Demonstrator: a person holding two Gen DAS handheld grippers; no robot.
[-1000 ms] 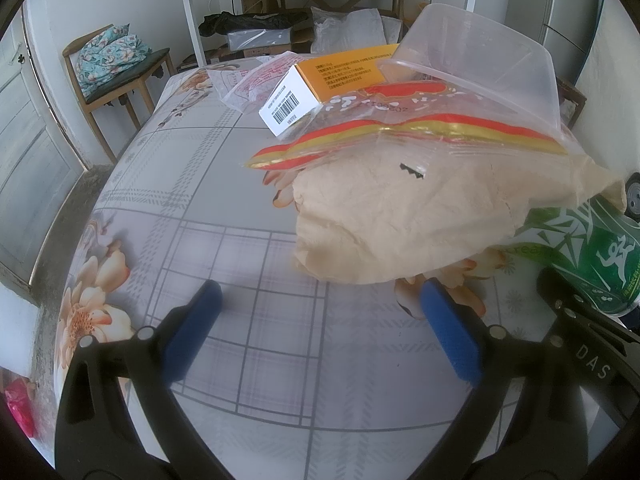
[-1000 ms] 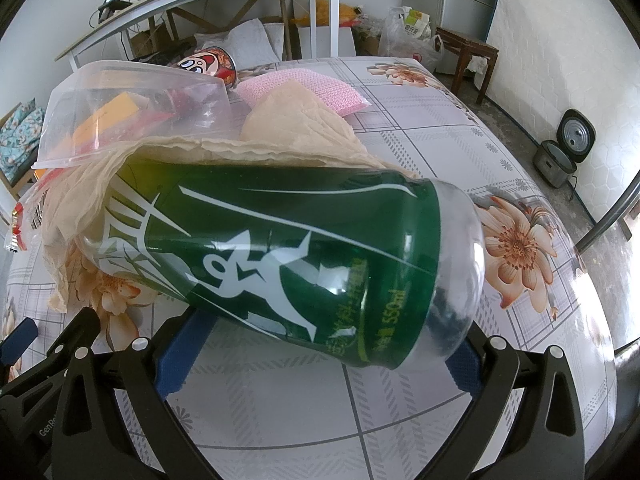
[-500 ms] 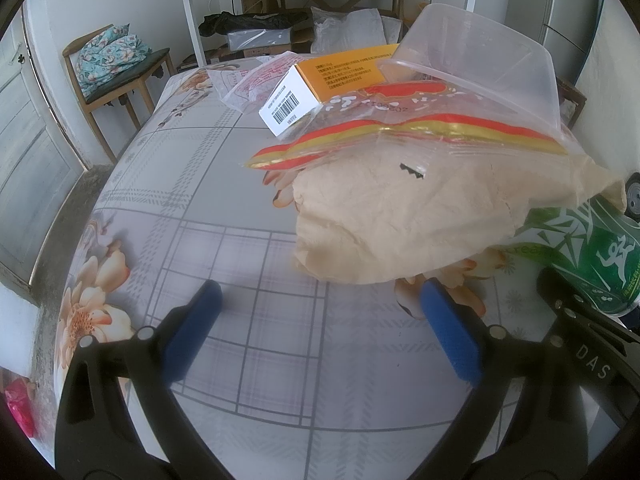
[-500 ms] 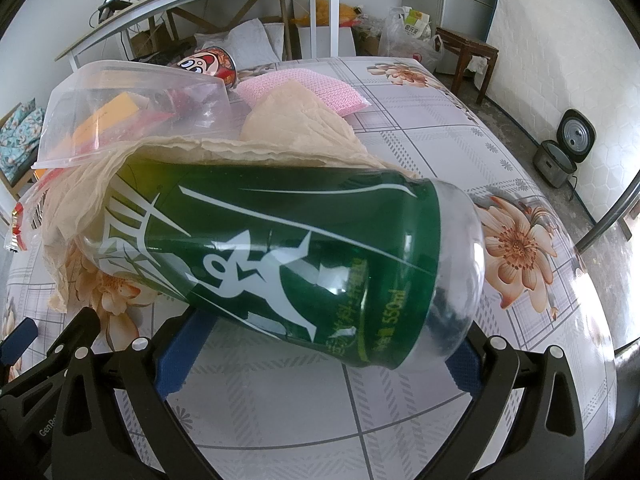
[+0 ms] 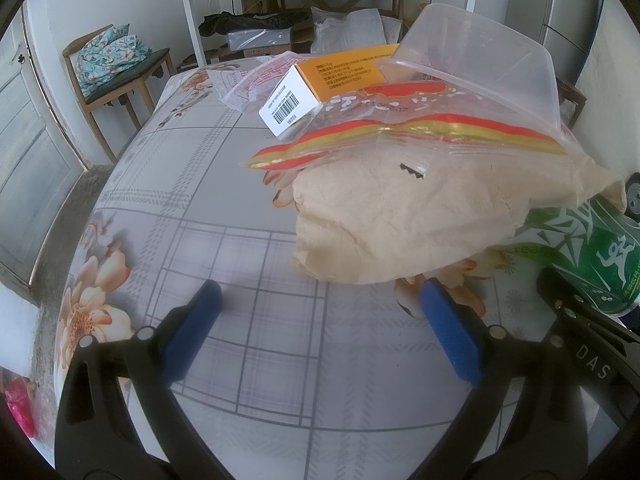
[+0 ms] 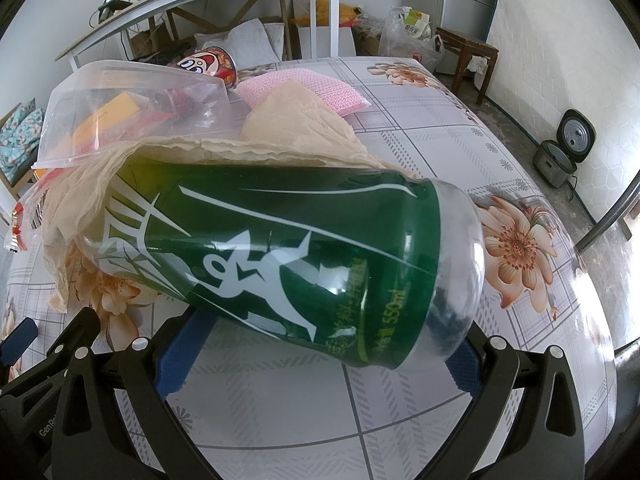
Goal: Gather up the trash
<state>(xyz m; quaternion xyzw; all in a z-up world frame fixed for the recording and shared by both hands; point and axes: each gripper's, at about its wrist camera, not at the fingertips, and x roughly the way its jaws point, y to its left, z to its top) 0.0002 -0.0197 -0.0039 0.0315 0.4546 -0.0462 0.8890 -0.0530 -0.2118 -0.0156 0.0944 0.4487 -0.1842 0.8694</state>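
- A green bottle [image 6: 280,256] is being seen lying on its side on the floral counter [image 6: 420,152], its clear base end pointing right in the right wrist view; in the left wrist view it [image 5: 592,256] is showing at the far right.
- The bottle is being framed by the right tool [image 6: 320,356], whose blue fingers [image 6: 178,356] are standing spread at either side of it; whether they are touching it cannot be told.
- A crumpled tan paper [image 5: 420,212] is being draped over the bottle's neck end, with a red and yellow plastic bag [image 5: 400,136] lying on it.
- A clear plastic tub [image 5: 480,52] is being seen tilted on the pile, beside an orange box [image 5: 320,80].
- The left tool [image 5: 320,320] is being held spread wide and empty, just short of the paper.
- A pink cloth [image 6: 312,92] and a printed cup [image 6: 208,64] are lying behind the pile.
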